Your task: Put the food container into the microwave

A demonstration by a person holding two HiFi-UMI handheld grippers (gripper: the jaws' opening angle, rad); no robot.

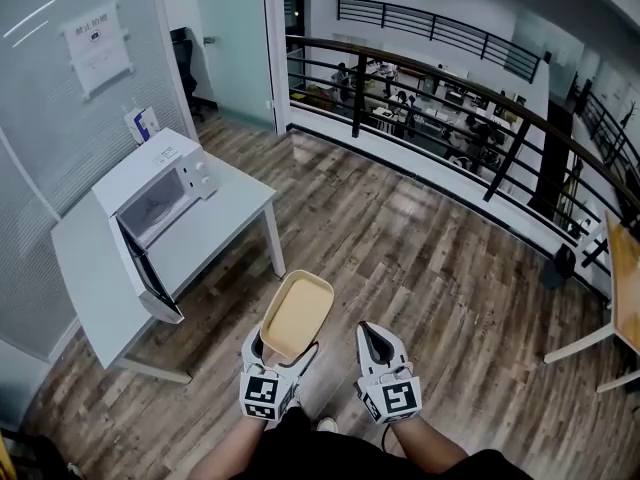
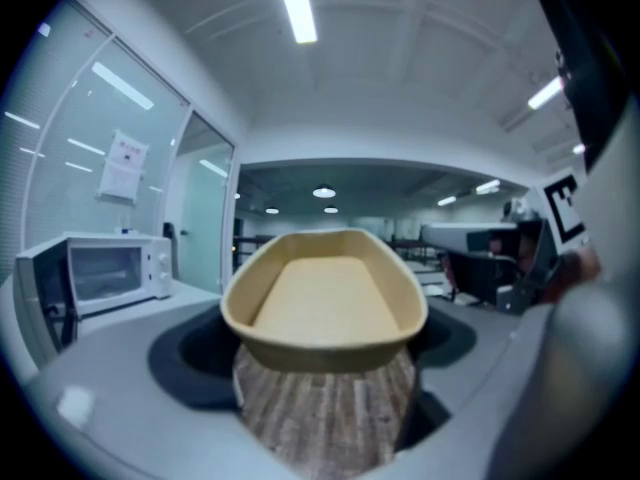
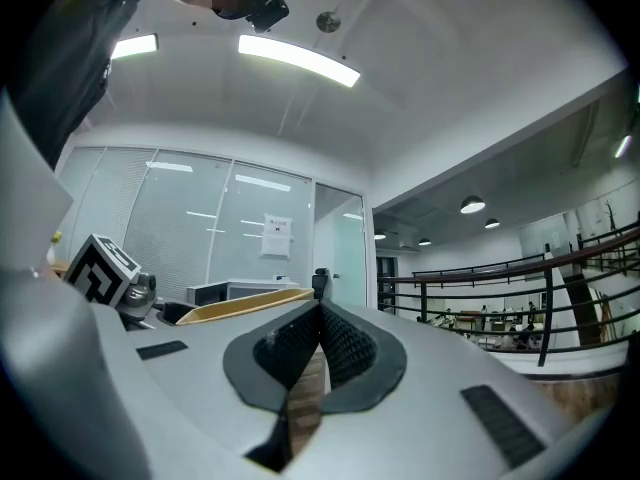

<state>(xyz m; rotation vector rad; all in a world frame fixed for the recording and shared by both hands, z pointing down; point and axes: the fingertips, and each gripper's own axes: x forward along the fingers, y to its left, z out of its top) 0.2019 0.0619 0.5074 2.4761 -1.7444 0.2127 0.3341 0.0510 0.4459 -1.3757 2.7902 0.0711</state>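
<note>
A tan, empty food container (image 1: 297, 313) is held level above the wooden floor, and my left gripper (image 1: 283, 352) is shut on its near end. In the left gripper view the container (image 2: 325, 298) fills the middle, squeezed between the jaws of the left gripper (image 2: 325, 360). The white microwave (image 1: 160, 183) stands on a white table (image 1: 225, 230) to the front left with its door (image 1: 146, 268) swung open; it also shows at the left as the microwave (image 2: 95, 266). My right gripper (image 1: 373, 337) hangs beside the container, shut and empty, its tips touching in the right gripper (image 3: 319, 310) view.
A dark railing (image 1: 440, 118) runs across the back, with an office floor below it. A glass wall (image 1: 60, 88) stands behind the table. A wooden tabletop edge (image 1: 625, 288) shows at the far right. Wooden floor (image 1: 400, 258) lies between me and the table.
</note>
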